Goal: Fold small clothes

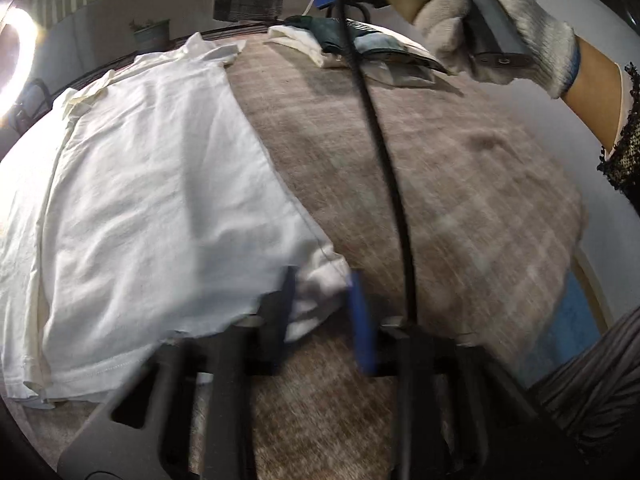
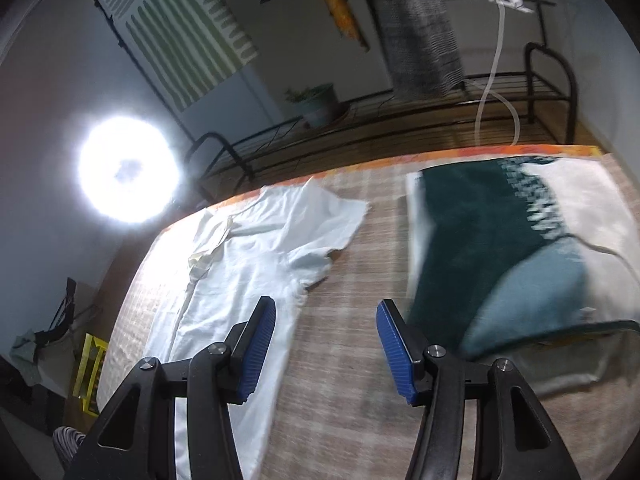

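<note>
A white short-sleeved shirt [image 1: 160,180] lies flat on the left of the plaid-covered table [image 1: 460,200]. My left gripper [image 1: 324,296] is down at the shirt's near hem corner, and bunched white cloth fills the narrow gap between its blue pads, so it is shut on the shirt. In the right wrist view the same shirt [image 2: 256,248] lies at the left. My right gripper [image 2: 326,344] hovers open over bare tablecloth [image 2: 340,420] beside the shirt's edge, with nothing between its fingers. A gloved hand [image 1: 440,16] holds that gripper's handle at the top right.
A pile of folded clothes [image 2: 500,248], dark green and light blue on white, sits at the far right; the left wrist view shows this pile [image 1: 360,44] too. A black cable [image 1: 384,160] hangs across the table. Behind the table stand a metal rack [image 2: 400,120], a plant pot [image 2: 316,104] and a bright ring light [image 2: 128,168].
</note>
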`<action>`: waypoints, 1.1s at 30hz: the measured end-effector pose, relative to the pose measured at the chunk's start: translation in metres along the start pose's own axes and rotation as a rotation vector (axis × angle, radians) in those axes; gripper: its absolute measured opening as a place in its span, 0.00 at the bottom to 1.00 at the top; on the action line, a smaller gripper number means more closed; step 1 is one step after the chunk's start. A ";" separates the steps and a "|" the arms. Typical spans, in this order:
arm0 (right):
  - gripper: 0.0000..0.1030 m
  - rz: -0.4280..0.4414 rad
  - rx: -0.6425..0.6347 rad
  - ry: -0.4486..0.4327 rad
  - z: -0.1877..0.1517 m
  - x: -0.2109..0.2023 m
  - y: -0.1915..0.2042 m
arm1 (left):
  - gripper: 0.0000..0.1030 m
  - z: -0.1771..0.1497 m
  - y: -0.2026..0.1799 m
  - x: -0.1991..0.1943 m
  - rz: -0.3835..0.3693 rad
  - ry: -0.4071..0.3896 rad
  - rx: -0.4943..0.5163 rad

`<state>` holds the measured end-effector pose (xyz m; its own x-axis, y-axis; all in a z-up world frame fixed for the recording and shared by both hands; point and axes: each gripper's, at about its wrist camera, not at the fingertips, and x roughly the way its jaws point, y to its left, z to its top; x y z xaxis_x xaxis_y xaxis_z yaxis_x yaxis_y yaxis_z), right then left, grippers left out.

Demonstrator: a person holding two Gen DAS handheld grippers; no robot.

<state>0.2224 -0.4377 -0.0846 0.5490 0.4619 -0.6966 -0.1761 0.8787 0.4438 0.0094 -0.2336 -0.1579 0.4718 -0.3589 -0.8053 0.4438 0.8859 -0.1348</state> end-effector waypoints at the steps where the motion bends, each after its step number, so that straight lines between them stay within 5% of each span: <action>1: 0.54 0.011 0.001 0.007 0.001 0.008 0.004 | 0.06 0.001 0.004 0.000 -0.017 -0.001 -0.019; 15: 0.53 0.036 0.274 0.054 0.011 0.137 -0.015 | 0.03 0.012 0.045 -0.027 -0.124 -0.068 -0.204; 17: 0.48 -0.001 0.259 0.051 0.018 0.141 -0.012 | 0.03 0.011 0.047 -0.029 -0.131 -0.070 -0.217; 23: 0.04 -0.051 0.229 0.062 0.022 0.155 -0.003 | 0.03 0.006 0.058 -0.037 -0.107 -0.077 -0.232; 33: 0.01 -0.155 0.136 0.030 0.040 0.150 0.038 | 0.03 -0.002 0.081 -0.050 -0.141 -0.107 -0.336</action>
<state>0.3310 -0.3402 -0.1499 0.5356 0.3280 -0.7781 0.0218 0.9158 0.4011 0.0203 -0.1436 -0.1298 0.5084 -0.4974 -0.7029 0.2441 0.8660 -0.4363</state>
